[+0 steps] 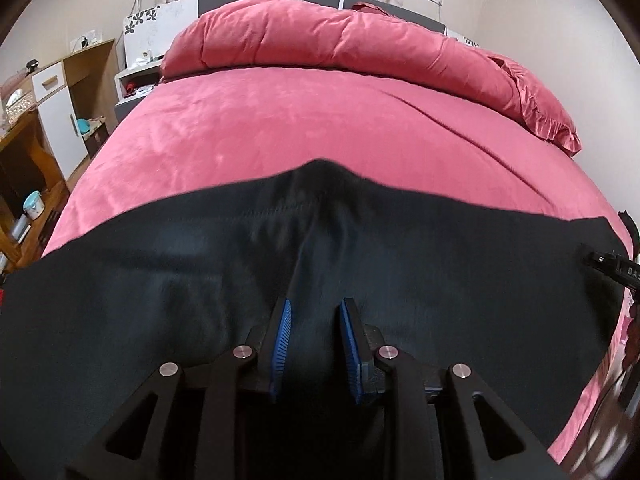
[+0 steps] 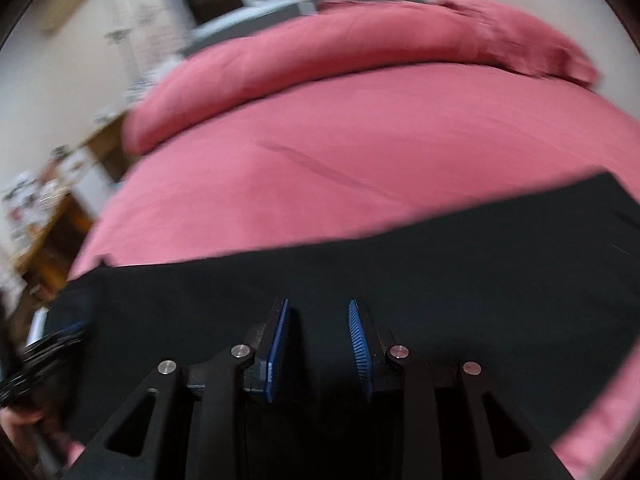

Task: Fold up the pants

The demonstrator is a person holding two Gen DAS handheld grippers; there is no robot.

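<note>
Black pants (image 1: 280, 264) lie spread flat across the near part of a bed with a pink cover (image 1: 280, 120). A crease runs down their middle toward my left gripper (image 1: 314, 304), which hovers over them, open and empty, blue pads apart. In the right wrist view the pants (image 2: 440, 264) fill the lower frame. My right gripper (image 2: 318, 304) is open and empty above them. The right gripper's body (image 1: 612, 268) shows at the right edge of the left wrist view. The left gripper and hand (image 2: 36, 364) show at the left edge of the right wrist view, blurred.
A rolled pink duvet (image 1: 340, 36) lies along the head of the bed. Wooden and white cabinets (image 1: 52, 100) and a nightstand stand to the left of the bed. The bed edge runs along the lower right (image 2: 600, 420).
</note>
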